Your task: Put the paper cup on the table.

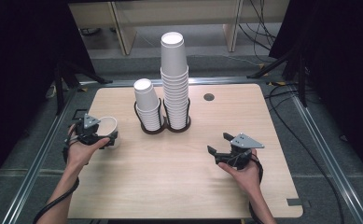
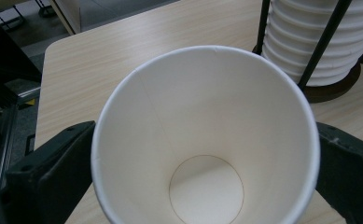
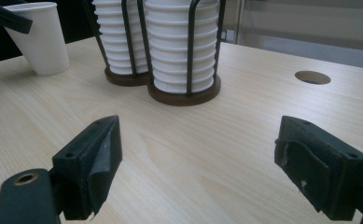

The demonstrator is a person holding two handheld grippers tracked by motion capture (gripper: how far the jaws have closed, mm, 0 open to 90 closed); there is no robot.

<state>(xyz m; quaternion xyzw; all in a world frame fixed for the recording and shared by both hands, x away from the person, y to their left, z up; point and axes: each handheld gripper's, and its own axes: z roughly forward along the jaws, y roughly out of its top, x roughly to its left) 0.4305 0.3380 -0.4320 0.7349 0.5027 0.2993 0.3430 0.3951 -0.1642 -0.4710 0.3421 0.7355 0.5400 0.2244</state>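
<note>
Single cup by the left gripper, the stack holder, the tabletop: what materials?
Single cup: apparently paper, matte white, side seam and rolled rim visible. Stack holder: thin black rods, probably coated metal wire, on a dark brown round base, possibly wood. Tabletop: light wood-grain surface, likely laminate, satin sheen.

A wire cup holder (image 1: 163,125) stands toward the far middle of the wooden table (image 1: 179,172), carrying two stacks of white paper cups: a tall stack (image 1: 174,79) and, just left of it, a short stack (image 1: 146,105). Left of the holder and nearer the person, the left gripper (image 1: 95,133) brackets a single white cup (image 1: 108,128) standing upright on the table. Right of the holder, well apart from it, the right gripper (image 1: 219,143) rests with its jaws spread and nothing between them. Beyond it, right of the holder, is a round hole (image 1: 209,97) in the tabletop.
</note>
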